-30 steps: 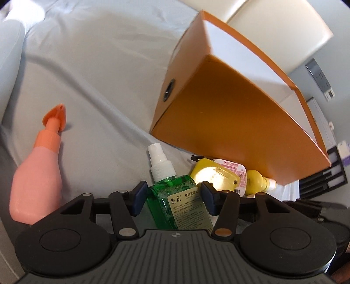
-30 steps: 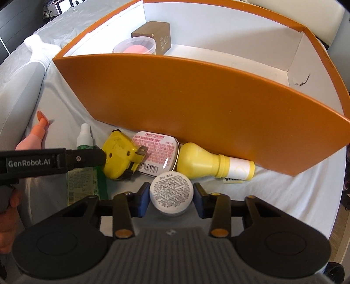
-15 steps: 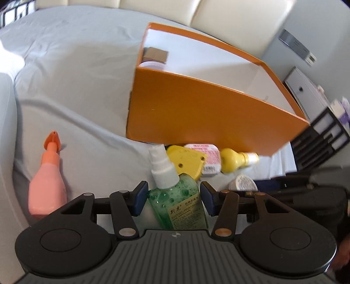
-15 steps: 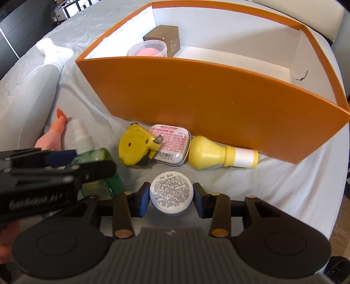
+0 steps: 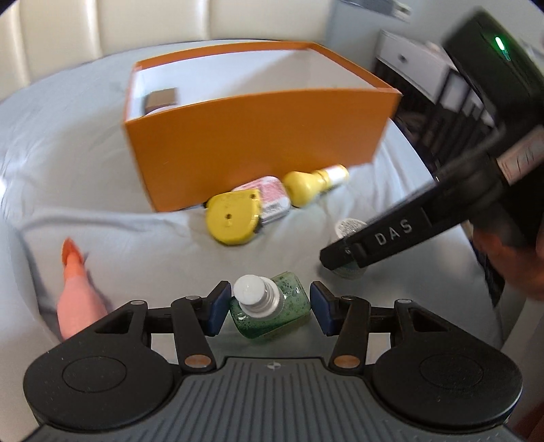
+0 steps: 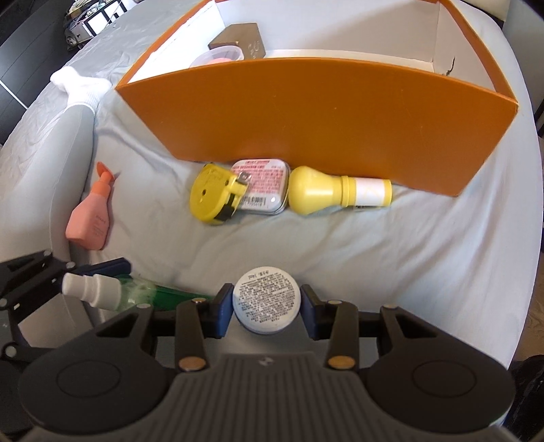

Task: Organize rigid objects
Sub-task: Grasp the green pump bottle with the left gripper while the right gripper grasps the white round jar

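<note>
My left gripper [image 5: 268, 307] is shut on a green spray bottle [image 5: 272, 314] with a white nozzle, held above the bed; it also shows in the right wrist view [image 6: 112, 292]. My right gripper [image 6: 267, 304] is shut on a round white jar [image 6: 267, 299], which shows in the left wrist view [image 5: 346, 226] too. An orange box [image 6: 323, 115] stands ahead, holding a brown box [image 6: 243, 39] and a pink tub [image 6: 217, 56]. A yellow tape measure [image 6: 212, 195], a pink mint tin [image 6: 263, 185] and a yellow bottle [image 6: 326, 195] lie against its front wall.
A pink bottle [image 6: 91, 221] with an orange cap lies at the left on the grey bedsheet [image 6: 374, 265]. A person's leg in a white sock [image 6: 80, 85] lies far left. A headboard [image 5: 136, 23] and shelves [image 5: 442, 88] stand beyond the box.
Both grippers have lifted and drawn back from the box with their objects. The green bottle has tipped so its nozzle points towards the left camera.
</note>
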{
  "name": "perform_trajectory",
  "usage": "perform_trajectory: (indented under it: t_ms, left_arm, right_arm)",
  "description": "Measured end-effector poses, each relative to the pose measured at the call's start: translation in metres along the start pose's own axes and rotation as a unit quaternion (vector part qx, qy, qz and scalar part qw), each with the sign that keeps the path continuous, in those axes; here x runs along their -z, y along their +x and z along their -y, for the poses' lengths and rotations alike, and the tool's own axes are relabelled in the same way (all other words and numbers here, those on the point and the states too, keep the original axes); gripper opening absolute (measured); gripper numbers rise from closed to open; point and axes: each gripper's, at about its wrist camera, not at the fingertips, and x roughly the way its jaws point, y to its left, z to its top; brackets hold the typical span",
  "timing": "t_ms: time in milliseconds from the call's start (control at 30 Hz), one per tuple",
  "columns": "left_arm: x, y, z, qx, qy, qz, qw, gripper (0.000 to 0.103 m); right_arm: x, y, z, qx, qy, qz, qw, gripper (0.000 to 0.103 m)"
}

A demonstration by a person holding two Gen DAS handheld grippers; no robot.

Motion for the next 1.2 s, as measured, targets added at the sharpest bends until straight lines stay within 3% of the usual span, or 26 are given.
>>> perform_trajectory:
  t_ms: [333, 500, 600, 633, 700, 800, 900, 1000, 1100, 1200]
  left_arm:
    - [-0.001, 0.016, 0.007, 0.045, 0.083, -0.03, 0.9951, 0.067]
    - [-0.002, 0.008, 0.009, 0.052, 0.173, -0.034, 0.9829, 0.075]
    - [-0.002, 0.009, 0.015, 0.054, 0.218, -0.038, 0.9737, 0.069]
    - [-0.002, 0.011, 0.018, 0.052, 0.226, -0.037, 0.9721, 0.062]
    - [-0.001, 0.014, 0.023, 0.052, 0.233, -0.037, 0.9704, 0.055]
    - [0.002, 0.014, 0.029, 0.043, 0.235, -0.031, 0.9705, 0.055]
    - [0.001, 0.012, 0.028, 0.034, 0.207, -0.04, 0.9769, 0.054]
    - [-0.003, 0.01, 0.022, 0.022, 0.142, -0.06, 0.9878, 0.054]
    - [-0.009, 0.011, 0.007, 0.023, 0.04, -0.082, 0.9956, 0.053]
    - [-0.014, 0.012, -0.012, 0.036, -0.073, -0.095, 0.9921, 0.042]
  right_arm:
    - [0.01, -0.003, 0.005, -0.008, 0.02, -0.011, 1.0, 0.042]
    - [0.013, -0.004, 0.006, -0.008, 0.02, -0.014, 1.0, 0.042]
    - [0.013, -0.004, 0.004, -0.009, 0.017, -0.013, 1.0, 0.042]
    - [0.013, -0.003, 0.003, -0.01, 0.016, -0.013, 1.0, 0.042]
    - [0.013, -0.002, 0.002, -0.01, 0.013, -0.014, 1.0, 0.042]
    - [0.014, -0.001, 0.001, -0.011, 0.011, -0.019, 1.0, 0.042]
    - [0.014, 0.0, 0.003, -0.007, 0.016, -0.021, 1.0, 0.042]
    - [0.013, 0.0, 0.006, -0.004, 0.023, -0.02, 1.0, 0.042]
    - [0.011, 0.0, 0.004, -0.005, 0.022, -0.018, 1.0, 0.042]
    - [0.011, 0.002, 0.001, -0.007, 0.017, -0.02, 1.0, 0.041]
